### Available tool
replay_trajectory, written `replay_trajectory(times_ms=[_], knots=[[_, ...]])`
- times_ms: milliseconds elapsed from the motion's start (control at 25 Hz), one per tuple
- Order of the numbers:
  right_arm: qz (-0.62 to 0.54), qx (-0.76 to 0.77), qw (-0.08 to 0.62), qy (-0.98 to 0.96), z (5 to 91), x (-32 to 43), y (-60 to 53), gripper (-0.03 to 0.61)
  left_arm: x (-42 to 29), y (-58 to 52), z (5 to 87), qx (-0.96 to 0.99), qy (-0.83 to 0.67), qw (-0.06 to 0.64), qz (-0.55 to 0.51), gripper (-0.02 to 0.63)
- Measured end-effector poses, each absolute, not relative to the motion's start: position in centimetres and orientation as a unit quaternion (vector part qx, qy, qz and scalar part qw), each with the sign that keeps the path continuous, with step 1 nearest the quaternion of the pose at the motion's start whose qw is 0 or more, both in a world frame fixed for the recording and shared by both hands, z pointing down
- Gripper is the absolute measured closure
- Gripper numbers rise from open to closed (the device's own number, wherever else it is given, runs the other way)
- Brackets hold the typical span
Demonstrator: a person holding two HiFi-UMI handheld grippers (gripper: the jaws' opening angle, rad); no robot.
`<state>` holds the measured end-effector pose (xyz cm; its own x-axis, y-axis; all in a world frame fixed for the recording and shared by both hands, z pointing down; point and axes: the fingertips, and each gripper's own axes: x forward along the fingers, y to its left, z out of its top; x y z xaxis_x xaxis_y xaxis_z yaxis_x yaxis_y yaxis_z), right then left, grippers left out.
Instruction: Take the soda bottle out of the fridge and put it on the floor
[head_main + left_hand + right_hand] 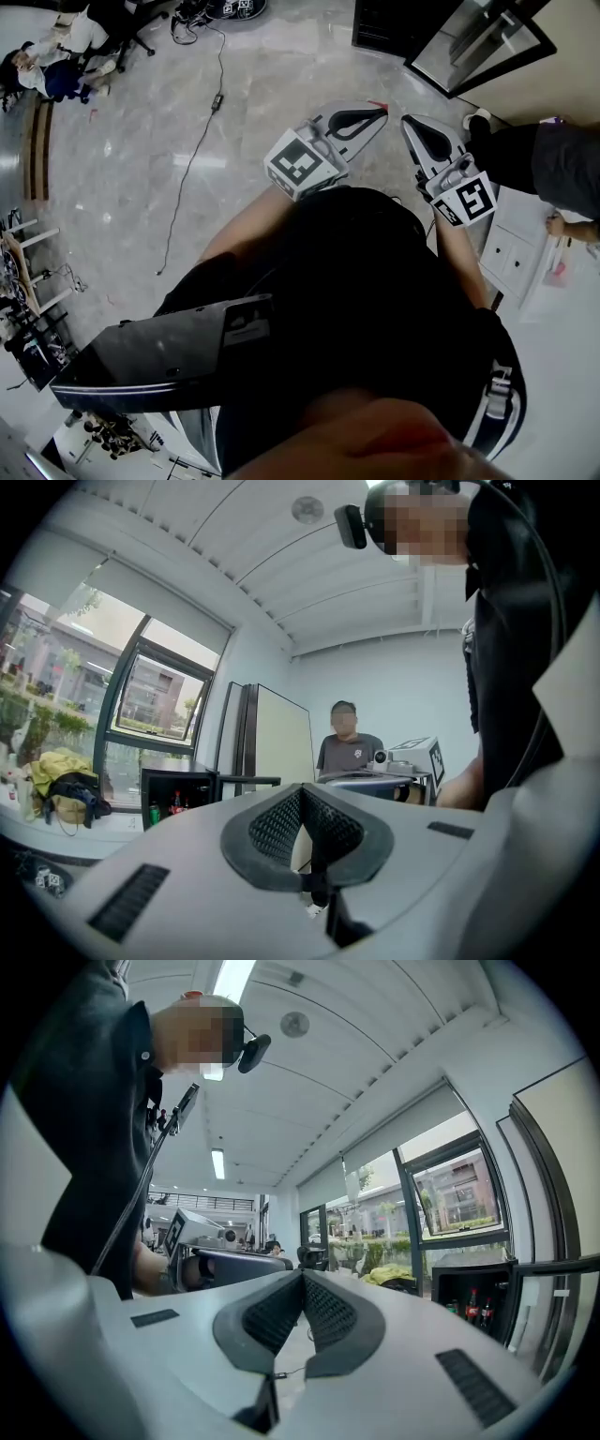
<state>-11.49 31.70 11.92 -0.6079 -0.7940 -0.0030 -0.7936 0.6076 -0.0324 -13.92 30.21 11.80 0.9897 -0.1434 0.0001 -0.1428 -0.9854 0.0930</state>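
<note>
The pale marble floor (262,84) spreads wide ahead of the operator; it is where the bottle is meant to end up, but nothing of the task stands on it yet. Well across the room, below the window, sits the small black fridge (178,778) with its door (248,781) swung open, so the inside can be reached without first working a handle. The operator's dark-clad torso (375,281) fills the lower head view, and both tools are carried in front of it, tips pointing forward and slightly towards each other. I judge this a carrying posture and not a reach, since the fridge is far off. The left hand-held gripper (300,787) has its two dark ribbed pads pressed together at the tip with nothing between them. The right hand-held gripper (302,1274) is likewise fully closed and empty. Closed jaws suit an approach, though whichever tool takes the bottle will have to spread its jaws before going in. Inside the fridge the soda bottles (472,1306) stand upright side by side, red-labelled, with a green can (155,814) near them, so the task looks barely begun
</note>
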Motion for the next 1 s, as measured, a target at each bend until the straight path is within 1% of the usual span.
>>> replay_trajectory(times_ms=[240, 440, 760, 1000], knots=[[-0.008, -0.462, 0.007, 0.887, 12.0, -13.3, 30.0, 0.566, -15.7, 28.1, 12.3, 0.997, -0.053, 0.049, -0.002, 0.609], [-0.013, -0.472, 0.008, 0.881, 12.5, -12.9, 28.9, 0.566, -15.5, 26.8, 13.2, 0.997, -0.052, 0.063, 0.002, 0.609], [-0.012, -0.472, 0.016, 0.881, 13.2, -9.3, 25.7, 0.566, -12.2, 24.0, 13.8, 0.996, -0.058, 0.064, 0.008, 0.609], [-0.005, -0.461, 0.017, 0.887, 13.1, -4.5, 23.0, 0.566, -7.5, 21.5, 13.5, 0.995, -0.073, 0.060, 0.013, 0.609]])
